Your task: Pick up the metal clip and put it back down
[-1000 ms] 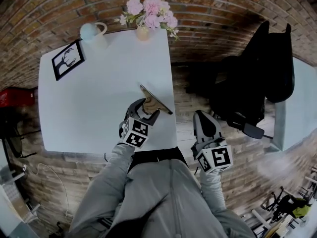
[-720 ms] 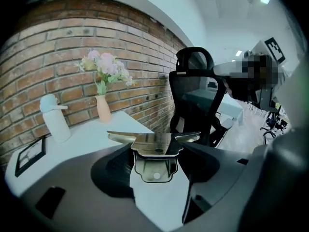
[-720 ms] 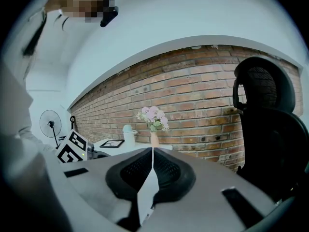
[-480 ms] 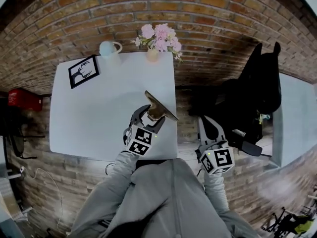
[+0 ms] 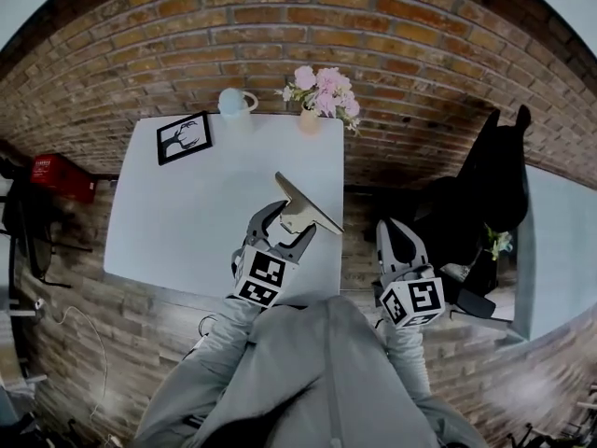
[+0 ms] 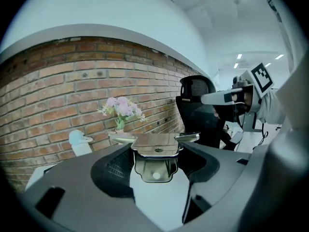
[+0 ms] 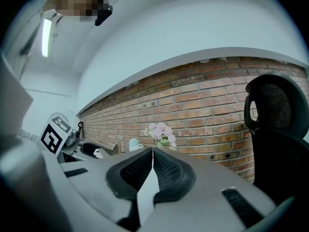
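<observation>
Head view: left gripper clamped on the gold-toned flat metal clip, which is tilted and held over the white rectangular table near its right edge.

Left gripper view only: both pads press the clip at its sides. It has a shiny top plate and a lower tab with a round hole, with white tabletop below.

Right gripper is off the table's right side. Its own view shows the jaws together, nothing between.

Along the table's far edge: black-framed picture, pale blue jug, pink flowers in a vase. Brick wall behind. Black office chair to the right.
</observation>
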Demonstrator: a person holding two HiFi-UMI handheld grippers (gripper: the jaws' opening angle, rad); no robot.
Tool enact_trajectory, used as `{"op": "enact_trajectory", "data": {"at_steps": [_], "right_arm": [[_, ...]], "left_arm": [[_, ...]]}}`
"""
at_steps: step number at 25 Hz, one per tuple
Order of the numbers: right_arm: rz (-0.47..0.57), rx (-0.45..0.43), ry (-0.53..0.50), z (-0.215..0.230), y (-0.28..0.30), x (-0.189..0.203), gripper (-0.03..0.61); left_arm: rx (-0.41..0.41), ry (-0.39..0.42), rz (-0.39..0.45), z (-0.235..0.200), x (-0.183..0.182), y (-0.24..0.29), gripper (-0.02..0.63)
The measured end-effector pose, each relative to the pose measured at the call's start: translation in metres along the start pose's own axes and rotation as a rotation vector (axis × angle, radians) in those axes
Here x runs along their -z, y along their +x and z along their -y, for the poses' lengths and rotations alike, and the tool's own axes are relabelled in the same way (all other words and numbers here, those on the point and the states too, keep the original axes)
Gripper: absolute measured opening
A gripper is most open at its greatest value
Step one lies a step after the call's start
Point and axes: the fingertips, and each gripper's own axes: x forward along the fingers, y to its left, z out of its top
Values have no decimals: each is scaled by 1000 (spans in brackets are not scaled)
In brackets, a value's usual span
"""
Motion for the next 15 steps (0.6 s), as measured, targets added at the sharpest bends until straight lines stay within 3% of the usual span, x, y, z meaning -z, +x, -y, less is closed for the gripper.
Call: {"op": "enact_trajectory", "data": {"at_steps": [15], "right_arm": [[28, -32, -7, -19, -3, -9, 25]], "left_arm": [[-135, -111, 91, -27, -16, -79, 301]]}}
